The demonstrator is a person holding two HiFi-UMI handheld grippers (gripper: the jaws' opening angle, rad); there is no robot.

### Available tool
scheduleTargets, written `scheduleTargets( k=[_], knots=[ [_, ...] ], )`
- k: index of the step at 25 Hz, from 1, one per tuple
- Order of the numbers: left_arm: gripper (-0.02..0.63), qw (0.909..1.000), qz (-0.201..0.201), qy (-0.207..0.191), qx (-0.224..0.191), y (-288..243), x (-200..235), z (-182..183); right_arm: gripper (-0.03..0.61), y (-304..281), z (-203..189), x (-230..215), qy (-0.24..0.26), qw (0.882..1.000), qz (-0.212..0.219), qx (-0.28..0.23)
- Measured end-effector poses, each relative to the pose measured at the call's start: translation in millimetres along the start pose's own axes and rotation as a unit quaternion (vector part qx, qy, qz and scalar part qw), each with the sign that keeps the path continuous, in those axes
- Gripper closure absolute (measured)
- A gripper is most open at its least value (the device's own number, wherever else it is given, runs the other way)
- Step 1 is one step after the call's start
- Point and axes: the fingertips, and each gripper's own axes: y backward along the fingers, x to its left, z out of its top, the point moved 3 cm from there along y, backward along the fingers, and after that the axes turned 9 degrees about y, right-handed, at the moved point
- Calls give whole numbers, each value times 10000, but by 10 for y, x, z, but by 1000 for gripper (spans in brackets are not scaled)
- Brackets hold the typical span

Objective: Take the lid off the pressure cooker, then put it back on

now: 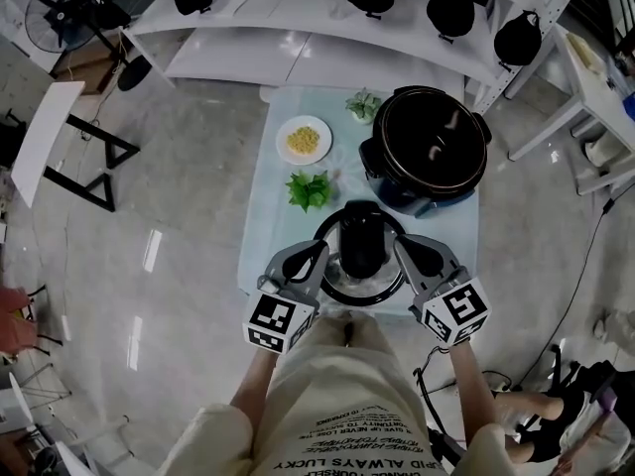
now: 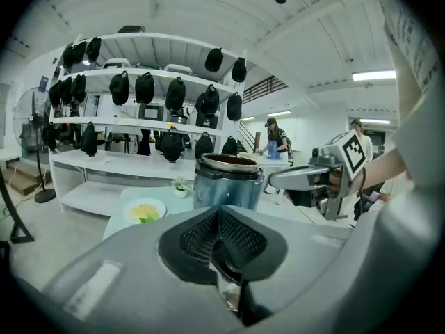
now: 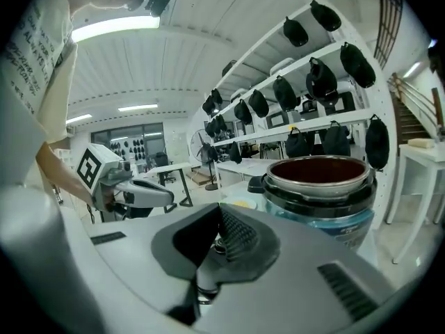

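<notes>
Jaws of the left gripper (image 1: 323, 258) and right gripper (image 1: 403, 250) pinch opposite thin rims of the round, black-knobbed steel lid (image 1: 362, 234), likely heavy, stiff and slippery, over the pale tabletop's (image 1: 264, 221) near edge.

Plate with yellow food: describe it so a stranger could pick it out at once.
On the pale blue table in front of the white shelves, look left of the open pressure cooker. The plate lies near the table's far left corner, beyond the green leaves. It alone is round, white and holds yellow food.
</notes>
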Motion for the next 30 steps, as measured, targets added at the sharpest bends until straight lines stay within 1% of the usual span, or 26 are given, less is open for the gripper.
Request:
scheduleTargets(
  k=[4,8,11,14,16,19,20,21,22,28,30],
  knots=[
    [587,9998,39,-90,-145,65,56,103,572,45,95,-43,-18,9997,-208,-143],
    [588,9996,81,-160,-217,125,99,182,572,64,148,-37,38,9996,-197,-222],
    [586,9990,124,-320,-279,137,117,218,572,63,155,-48,-38,9993,-170,-320],
    [584,9987,43,-299,-413,160,81,253,571,65,162,-76,-112,9991,-130,-385],
    [584,9984,-72,-282,-480,169,40,267,571,67,174,-93,-108,9991,-63,-416],
    [582,9983,-246,-322,-425,161,-10,261,566,59,190,-91,-122,9985,207,-496],
    [556,9983,-286,-335,-377,157,-21,253,561,55,191,-89,-120,9982,308,-506],
    [504,9984,-314,-342,-326,153,-31,241,526,51,188,-87,-110,9978,416,-499],
    [477,9985,-331,-352,-274,148,-42,226,478,47,181,-85,-90,9974,529,-475],
    [389,9975,-432,-550,85,47,-129,121,363,-8,68,-90,153,9928,1163,-232],
    [379,9967,-477,-621,220,4,-168,58,340,-24,7,-91,192,9907,1340,-131]
  ],
)
